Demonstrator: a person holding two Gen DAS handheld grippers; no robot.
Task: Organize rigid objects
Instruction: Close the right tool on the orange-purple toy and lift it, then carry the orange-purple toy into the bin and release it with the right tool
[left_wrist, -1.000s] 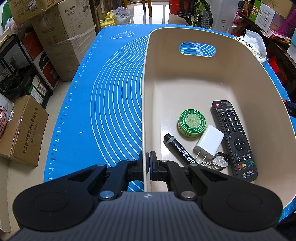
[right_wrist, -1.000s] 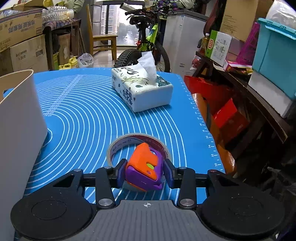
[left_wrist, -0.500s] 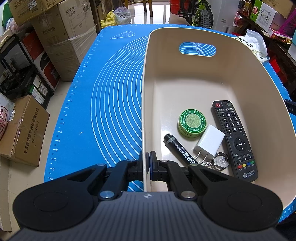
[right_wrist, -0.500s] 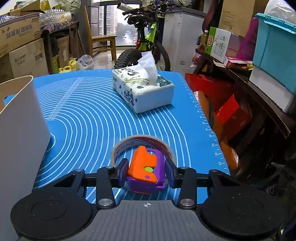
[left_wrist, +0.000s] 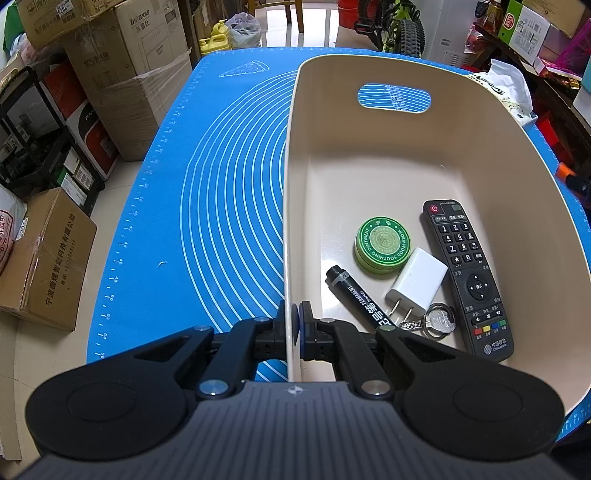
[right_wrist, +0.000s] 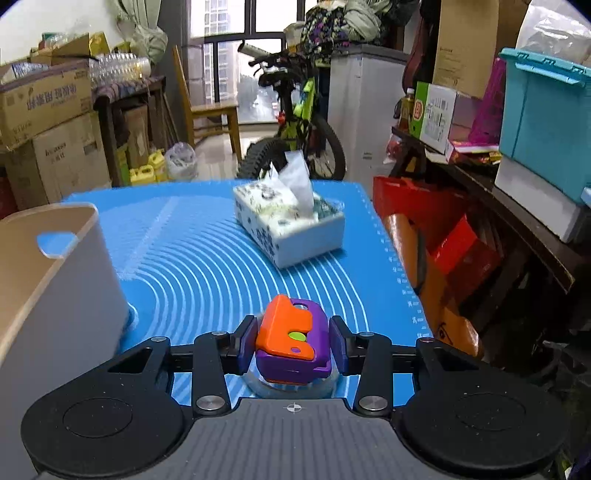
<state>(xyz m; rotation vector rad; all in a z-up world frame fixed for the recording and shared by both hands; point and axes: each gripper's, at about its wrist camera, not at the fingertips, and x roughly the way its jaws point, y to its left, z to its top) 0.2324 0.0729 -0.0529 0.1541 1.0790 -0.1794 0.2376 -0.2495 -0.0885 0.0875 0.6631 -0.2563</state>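
Observation:
My left gripper is shut on the left wall of a beige plastic bin, which also shows in the right wrist view. In the bin lie a black remote, a green tin, a white charger, a black marker and a key on a ring. My right gripper is shut on an orange and purple toy and holds it above the blue mat. A tape roll lies partly hidden under the toy.
A tissue box stands on the mat ahead of the right gripper. Cardboard boxes sit on the floor left of the table. A shelf with a teal bin and red bags lines the right side.
My right gripper has lifted the orange and purple toy up off the tape roll. The left gripper and the bin have not moved.

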